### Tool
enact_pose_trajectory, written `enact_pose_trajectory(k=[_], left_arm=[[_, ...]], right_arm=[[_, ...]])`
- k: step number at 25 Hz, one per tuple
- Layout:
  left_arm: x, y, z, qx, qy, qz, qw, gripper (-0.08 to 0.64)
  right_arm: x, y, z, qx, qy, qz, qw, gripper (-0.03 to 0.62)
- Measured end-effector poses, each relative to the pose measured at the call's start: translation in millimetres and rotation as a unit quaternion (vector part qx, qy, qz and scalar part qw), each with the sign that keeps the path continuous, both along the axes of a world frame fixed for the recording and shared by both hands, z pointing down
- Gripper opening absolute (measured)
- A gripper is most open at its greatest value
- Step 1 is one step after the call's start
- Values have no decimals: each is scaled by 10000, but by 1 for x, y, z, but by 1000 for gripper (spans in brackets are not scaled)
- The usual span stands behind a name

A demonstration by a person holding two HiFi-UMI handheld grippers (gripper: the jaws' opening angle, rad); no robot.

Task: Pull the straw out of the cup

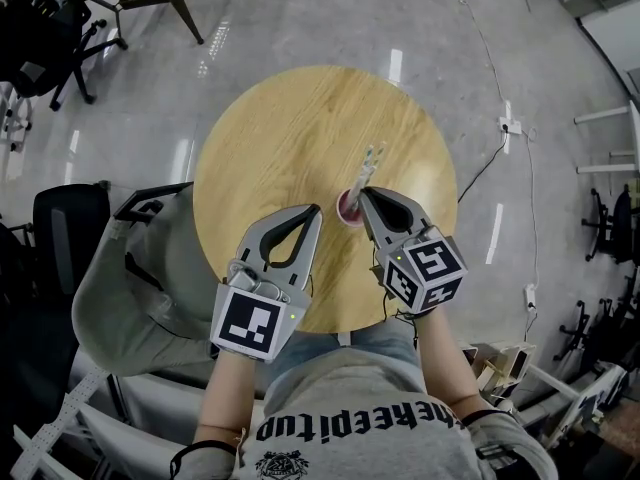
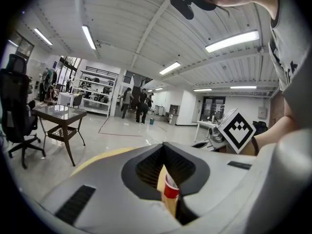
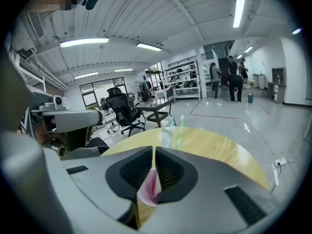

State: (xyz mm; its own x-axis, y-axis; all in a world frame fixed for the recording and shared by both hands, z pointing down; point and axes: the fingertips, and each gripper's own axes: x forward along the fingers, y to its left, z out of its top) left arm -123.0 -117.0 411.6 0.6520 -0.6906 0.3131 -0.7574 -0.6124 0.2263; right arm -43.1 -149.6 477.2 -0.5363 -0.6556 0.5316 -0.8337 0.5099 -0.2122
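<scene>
Straw (image 1: 373, 161): green-striped, it slants up just beyond my right tips; I cannot tell whether its foot is in the cup.
Cup (image 1: 347, 208): red, upright on the round wooden table (image 1: 290, 128), between my two grippers' tips.
Right gripper (image 3: 153, 147): jaws a narrow slit apart, nothing pinched.
Left gripper (image 2: 163, 144): jaws together, empty.

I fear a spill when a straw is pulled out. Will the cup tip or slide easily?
Probably yes. The cup looks small, so it is likely light. The straws rise well above its rim and lean, so a sideways pull may tip it. The table looks smooth, so the cup may also slide.
</scene>
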Motion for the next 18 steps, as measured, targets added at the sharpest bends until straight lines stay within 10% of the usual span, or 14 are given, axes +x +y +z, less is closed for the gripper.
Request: enact_pose_trajectory(k=[18], left_arm=[[-6,2,7,-84,30,-51,9999,23]], right_arm=[[1,-11,24,-217,307,288,9989,110]])
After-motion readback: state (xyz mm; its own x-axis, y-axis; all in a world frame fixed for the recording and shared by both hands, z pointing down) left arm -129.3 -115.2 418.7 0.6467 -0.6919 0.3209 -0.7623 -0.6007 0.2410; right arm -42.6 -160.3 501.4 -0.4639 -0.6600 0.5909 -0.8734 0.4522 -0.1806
